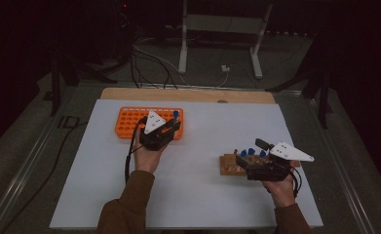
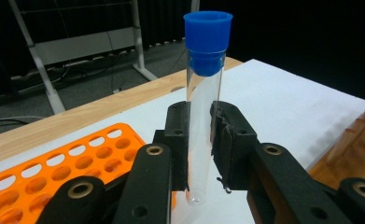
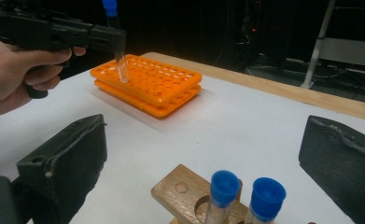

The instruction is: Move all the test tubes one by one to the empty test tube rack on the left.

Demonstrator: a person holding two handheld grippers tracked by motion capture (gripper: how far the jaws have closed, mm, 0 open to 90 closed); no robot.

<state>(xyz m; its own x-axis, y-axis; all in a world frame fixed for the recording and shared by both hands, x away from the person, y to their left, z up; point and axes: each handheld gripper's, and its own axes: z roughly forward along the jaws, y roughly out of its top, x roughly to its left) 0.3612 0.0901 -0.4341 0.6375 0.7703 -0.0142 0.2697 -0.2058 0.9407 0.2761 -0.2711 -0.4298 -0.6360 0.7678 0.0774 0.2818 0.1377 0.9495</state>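
Over the orange rack (image 1: pixel 149 123), your left gripper (image 2: pixel 200 140) pinches the capped test tube (image 2: pixel 203 107) low on the glass, upright, its tip just above the holes. Miss a hole and the tube levers out or cracks. Your right gripper (image 3: pixel 203 158) hangs spread above the wooden rack (image 3: pixel 194 198); a dip knocks its tubes.

Left gripper (image 2: pixel 200 149) clamps an upright blue-capped test tube (image 2: pixel 203 116) — orange rack (image 2: pixel 68 163) just beside.

Dim room, black background; the white desk (image 1: pixel 188 185) catches soft overhead light, shadows faint, high view slightly grainy.
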